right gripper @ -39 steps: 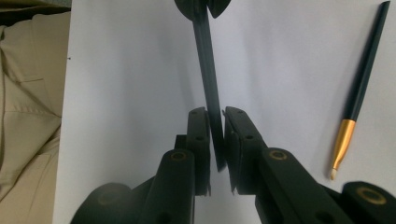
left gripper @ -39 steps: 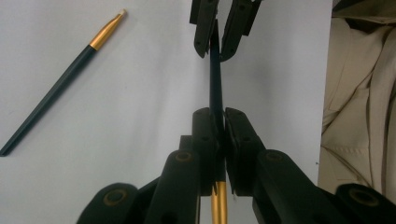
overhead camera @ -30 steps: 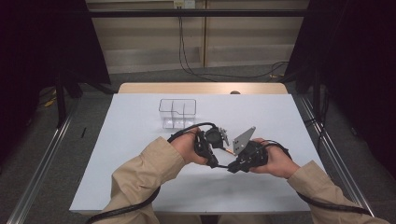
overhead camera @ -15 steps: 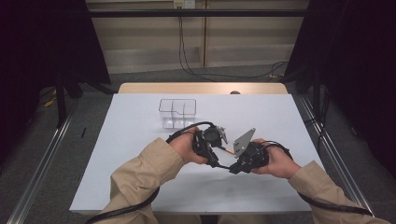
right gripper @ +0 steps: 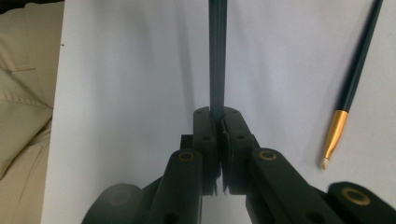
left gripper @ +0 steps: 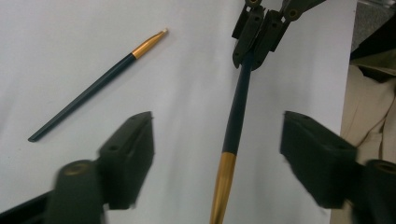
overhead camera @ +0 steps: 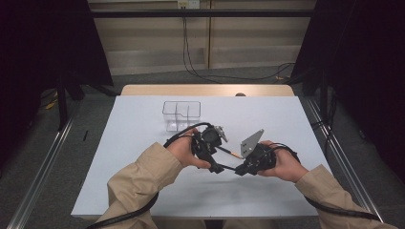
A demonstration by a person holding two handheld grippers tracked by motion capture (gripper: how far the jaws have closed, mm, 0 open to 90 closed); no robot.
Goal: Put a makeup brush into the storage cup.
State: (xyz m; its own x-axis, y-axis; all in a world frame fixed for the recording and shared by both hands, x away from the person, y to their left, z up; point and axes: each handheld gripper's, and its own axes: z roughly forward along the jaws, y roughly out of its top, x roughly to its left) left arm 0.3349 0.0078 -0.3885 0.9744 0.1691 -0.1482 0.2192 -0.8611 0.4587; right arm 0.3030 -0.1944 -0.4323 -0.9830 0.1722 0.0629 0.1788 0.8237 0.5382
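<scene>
The right claw (right gripper: pixel 218 140) is clamped on the dark end of a gold-tipped chopstick (left gripper: pixel 236 107), held above the counter (overhead camera: pixel 143 138). The left claw (left gripper: pixel 217 149) has just been opening, its pads clear of that stick, which passes between them. I'd draw the left claw back without brushing the stick. Beyond it lies the second chopstick (left gripper: pixel 93 86); farther off stands a clear box (overhead camera: pixel 181 114).
</scene>
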